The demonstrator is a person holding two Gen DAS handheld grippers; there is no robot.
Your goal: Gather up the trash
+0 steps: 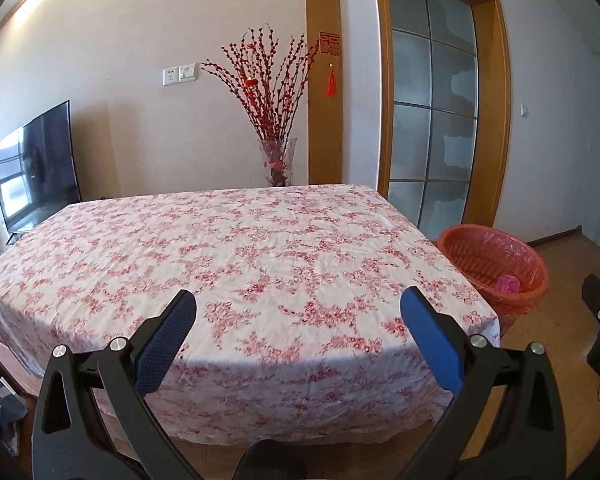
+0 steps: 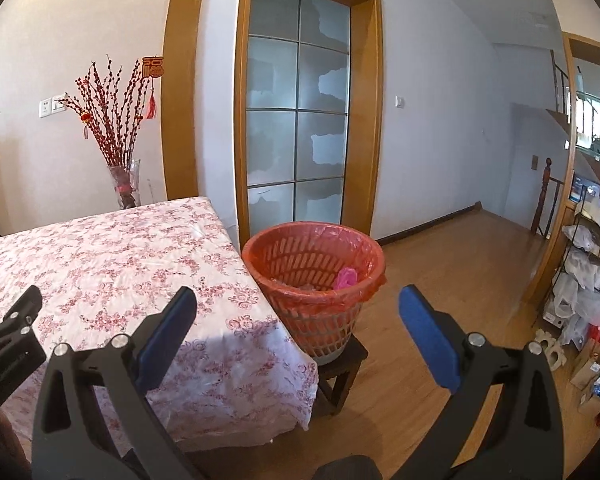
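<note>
An orange lattice waste basket (image 2: 314, 276) lined with an orange bag stands on a dark wooden stool (image 2: 340, 368) by the table's right side. Pink crumpled trash (image 2: 346, 278) lies inside it; it also shows in the left wrist view (image 1: 508, 283), in the basket (image 1: 496, 264). My left gripper (image 1: 298, 316) is open and empty, held at the table's near edge. My right gripper (image 2: 298, 312) is open and empty, short of the basket. The table (image 1: 220, 248) wears a red-flowered white cloth (image 2: 100, 264); no trash shows on it.
A glass vase of red branches (image 1: 276, 160) stands behind the table. A TV (image 1: 36, 168) stands at the left. A frosted glass door (image 2: 296, 120) is behind the basket. Wooden floor (image 2: 460, 264) stretches right to cluttered shelves (image 2: 588, 288).
</note>
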